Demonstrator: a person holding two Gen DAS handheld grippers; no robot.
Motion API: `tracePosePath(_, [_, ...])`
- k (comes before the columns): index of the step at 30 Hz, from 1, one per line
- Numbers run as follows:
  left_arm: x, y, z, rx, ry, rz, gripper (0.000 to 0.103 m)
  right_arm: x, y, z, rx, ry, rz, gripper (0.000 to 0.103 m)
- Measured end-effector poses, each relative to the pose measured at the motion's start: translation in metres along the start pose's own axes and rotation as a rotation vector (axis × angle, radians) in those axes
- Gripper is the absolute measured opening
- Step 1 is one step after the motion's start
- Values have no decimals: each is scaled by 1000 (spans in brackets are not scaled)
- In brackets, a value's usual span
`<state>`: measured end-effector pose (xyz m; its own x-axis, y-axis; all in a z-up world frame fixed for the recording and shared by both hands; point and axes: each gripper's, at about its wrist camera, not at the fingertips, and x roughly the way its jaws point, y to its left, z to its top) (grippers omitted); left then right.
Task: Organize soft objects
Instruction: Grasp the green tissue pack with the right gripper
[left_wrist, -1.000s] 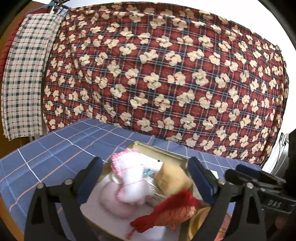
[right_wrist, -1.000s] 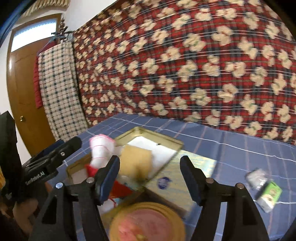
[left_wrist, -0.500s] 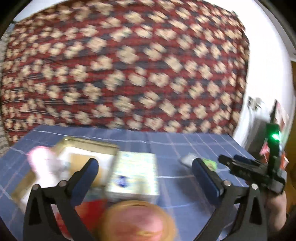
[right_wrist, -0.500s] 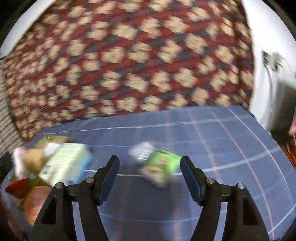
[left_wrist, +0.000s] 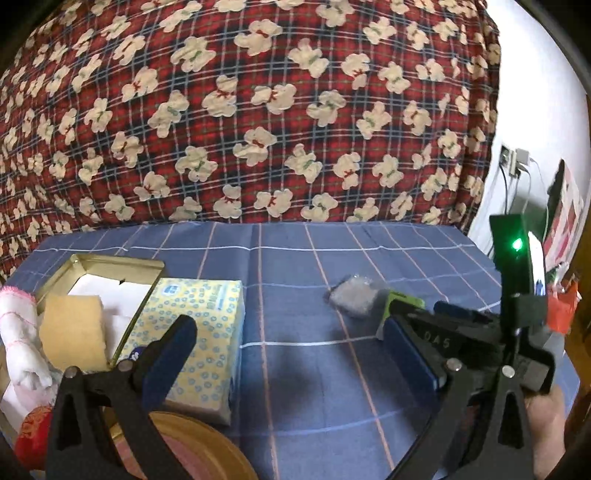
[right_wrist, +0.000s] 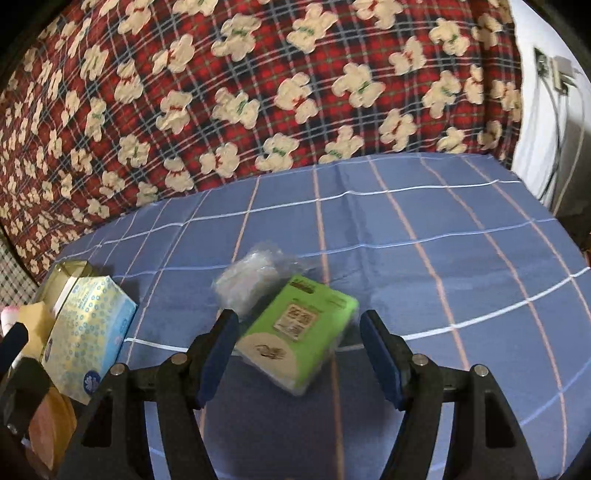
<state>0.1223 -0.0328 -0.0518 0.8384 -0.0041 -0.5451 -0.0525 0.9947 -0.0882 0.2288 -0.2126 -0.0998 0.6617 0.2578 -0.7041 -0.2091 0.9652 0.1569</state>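
The right gripper (right_wrist: 295, 354) points down at a green tissue pack (right_wrist: 301, 338) that lies on the blue checked cloth (right_wrist: 424, 258). Its jaws stand moderately wide, one on each side of the pack, and the blue pads do not press on it; the left pad is just beside the pack's edge, the right pad is apart from it. Touching the far side of the green pack lies a clear plastic packet (right_wrist: 251, 277) with something pale inside. The left gripper (left_wrist: 291, 354) hovers over a bare part of the cloth with its jaws very wide, having just been opening, and nothing is between them. To the left of it stands a yellow tissue box with blue rings (left_wrist: 199, 332), and beside that an open gold tin (left_wrist: 110, 262) with white lining. A tan sponge-like block (left_wrist: 72, 332) and a white cloth with pink trim (left_wrist: 18, 332) rest at the tin. A red soft toy (left_wrist: 33, 435) and a round gold lid (left_wrist: 207, 450) show at the lower left edge. Behind the table hangs a red plaid fabric with cream bears (left_wrist: 258, 110).
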Motion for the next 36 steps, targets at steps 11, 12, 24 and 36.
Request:
tracePosePath(11, [12, 0, 4, -20, 11, 21, 102, 16, -2, -6, -22, 57, 21, 62])
tracePosePath(12, [13, -2, 4, -19, 16, 19, 102, 15, -4, -6, -17, 54, 24, 60])
tracePosePath(24, [58, -46, 7, 65, 84, 50, 102, -1, -59, 4, 101, -23, -69, 58])
tracePosePath(36, [135, -97, 13, 184, 209, 102, 100, -10, -82, 8, 152, -93, -131, 59])
